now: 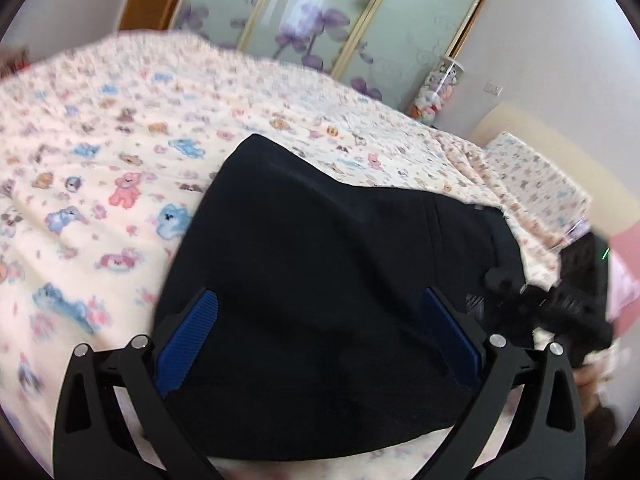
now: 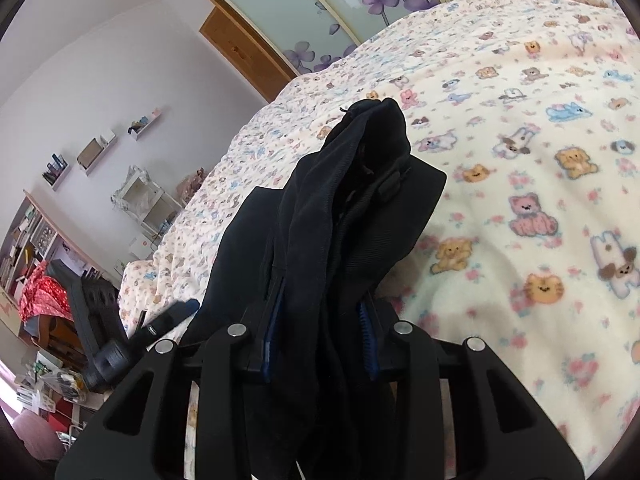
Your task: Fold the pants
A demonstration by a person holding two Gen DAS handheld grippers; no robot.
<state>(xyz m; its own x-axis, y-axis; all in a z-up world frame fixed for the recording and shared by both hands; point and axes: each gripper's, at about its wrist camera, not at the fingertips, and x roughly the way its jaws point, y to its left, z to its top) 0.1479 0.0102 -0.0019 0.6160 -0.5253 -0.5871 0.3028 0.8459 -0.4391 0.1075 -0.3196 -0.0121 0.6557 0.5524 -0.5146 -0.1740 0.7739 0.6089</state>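
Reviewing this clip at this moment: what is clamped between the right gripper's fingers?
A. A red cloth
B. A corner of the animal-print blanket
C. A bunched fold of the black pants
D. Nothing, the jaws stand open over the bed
C. In the right wrist view the right gripper has its blue pads pressed on a bunched fold of the black pants, lifted above the animal-print blanket.

Pants (image 1: 328,280) are seen as plain black, no pattern. Bedspread (image 1: 120,152) is printed cream, scattered with cartoon animals in pink, blue and orange plus small pink flowers. Left gripper (image 1: 320,332) is built black, with ribbed blue pads (image 1: 188,340); the same black and blue is seen on the right gripper (image 2: 320,344). Wardrobe doors (image 1: 320,28) are frosted pale green, patterned with purple flowers, framed in wood brown. Wall (image 2: 100,80) is painted pale lilac-white.
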